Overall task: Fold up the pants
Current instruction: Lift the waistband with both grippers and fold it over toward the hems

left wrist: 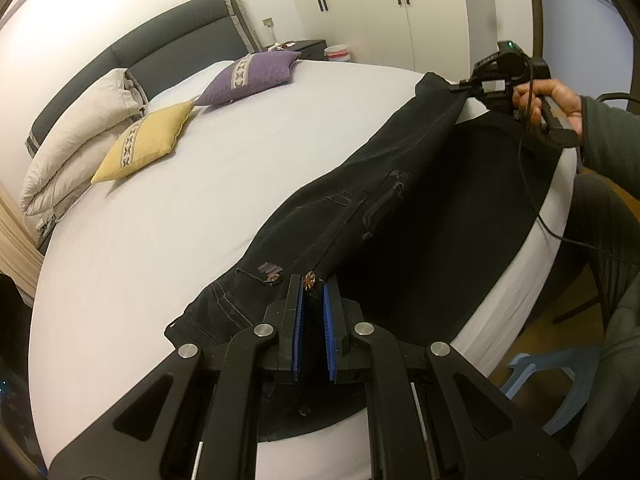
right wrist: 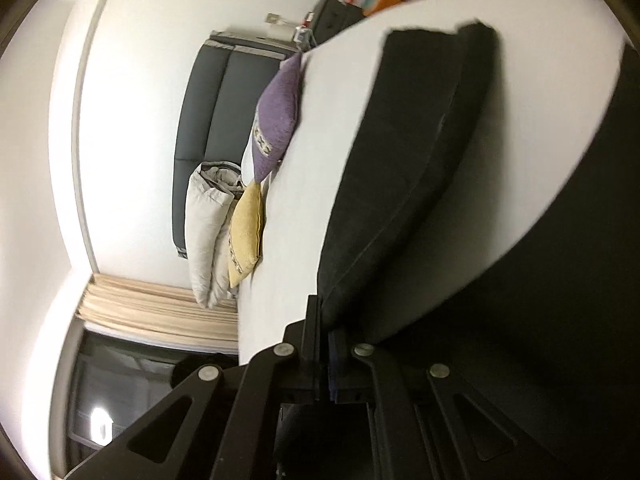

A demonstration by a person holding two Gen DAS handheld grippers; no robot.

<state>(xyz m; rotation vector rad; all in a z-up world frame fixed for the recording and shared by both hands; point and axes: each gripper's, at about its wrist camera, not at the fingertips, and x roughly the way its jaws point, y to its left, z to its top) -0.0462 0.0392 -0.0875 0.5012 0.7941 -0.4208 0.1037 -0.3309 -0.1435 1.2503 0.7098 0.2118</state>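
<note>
Black pants point(left wrist: 384, 200) stretched across white bed point(left wrist: 200, 200). Left tongs point(left wrist: 313, 292) clamped on waistband at the button. Right tongs point(right wrist: 325, 320) clamped on pants' far end, lifted.

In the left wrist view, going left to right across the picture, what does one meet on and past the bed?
Folded grey duvet → yellow cushion → purple cushion → black pants → right claw shut on the pants' far end → the person's hand.
</note>
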